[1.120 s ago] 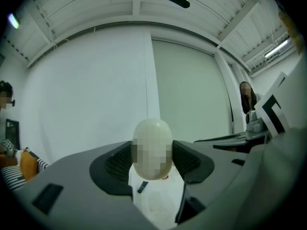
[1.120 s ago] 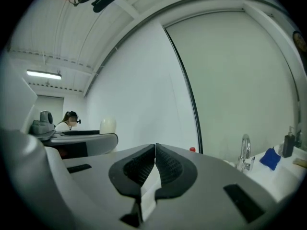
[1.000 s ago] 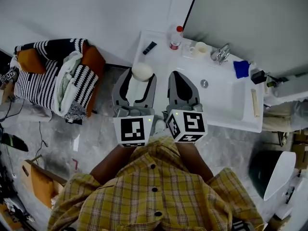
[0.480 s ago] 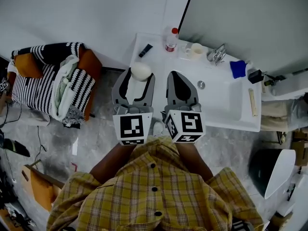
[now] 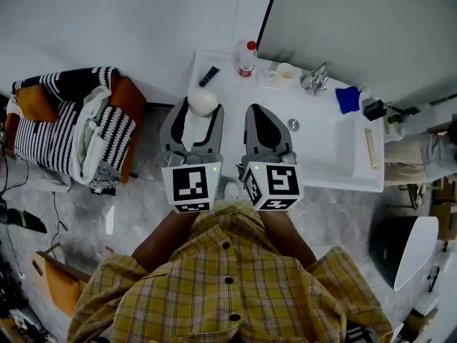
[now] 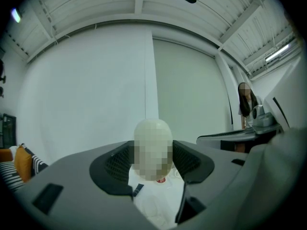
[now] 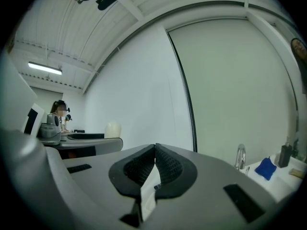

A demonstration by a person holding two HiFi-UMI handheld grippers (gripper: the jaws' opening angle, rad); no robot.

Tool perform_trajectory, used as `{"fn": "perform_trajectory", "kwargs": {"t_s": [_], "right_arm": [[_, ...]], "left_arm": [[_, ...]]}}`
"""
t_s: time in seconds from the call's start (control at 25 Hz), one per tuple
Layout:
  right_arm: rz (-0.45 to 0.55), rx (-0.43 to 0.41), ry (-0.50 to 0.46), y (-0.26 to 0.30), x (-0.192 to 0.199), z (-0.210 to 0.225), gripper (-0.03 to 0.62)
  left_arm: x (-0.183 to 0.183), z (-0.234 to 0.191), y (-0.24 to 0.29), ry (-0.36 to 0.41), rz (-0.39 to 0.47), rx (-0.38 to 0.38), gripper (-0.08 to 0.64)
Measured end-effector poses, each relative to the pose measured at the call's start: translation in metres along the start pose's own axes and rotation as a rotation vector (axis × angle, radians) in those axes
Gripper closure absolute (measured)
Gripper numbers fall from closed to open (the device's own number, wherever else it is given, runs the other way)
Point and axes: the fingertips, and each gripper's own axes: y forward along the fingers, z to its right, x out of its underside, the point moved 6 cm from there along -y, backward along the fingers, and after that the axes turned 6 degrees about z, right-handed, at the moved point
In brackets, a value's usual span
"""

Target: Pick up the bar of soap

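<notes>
The bar of soap [image 5: 202,102], a cream oval, sits clamped between the tips of my left gripper [image 5: 201,108], held over the left end of the white counter [image 5: 232,95]. In the left gripper view the soap [image 6: 152,147] stands upright between the dark pads, so the left gripper [image 6: 152,156] is shut on it. My right gripper [image 5: 259,110] hovers beside it over the counter with its jaws pressed together and nothing between them. The right gripper view shows its pads [image 7: 165,166] touching, the right gripper [image 7: 155,150] shut, and the soap [image 7: 112,130] off to the left.
At the counter's back stand a red-capped bottle [image 5: 245,58], a black tube [image 5: 208,76], a mug [image 5: 285,74], a faucet [image 5: 316,78] and a blue cloth [image 5: 348,99]. The sink basin [image 5: 335,148] is at the right. A chair with striped blankets [image 5: 71,123] stands left of the counter.
Both grippers have drifted slightly left together, the soap still held in the left one. The right gripper stays shut.
</notes>
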Motion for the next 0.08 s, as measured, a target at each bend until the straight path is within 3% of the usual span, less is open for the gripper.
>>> {"fn": "perform_trajectory", "kwargs": {"t_s": [0.08], "right_arm": [[-0.001,0.002,0.002,-0.0011,0.0001,0.0023,0.572]], "left_arm": [[0.0007,0.0025,0.0012,0.001,-0.002,0.004,0.307]]}}
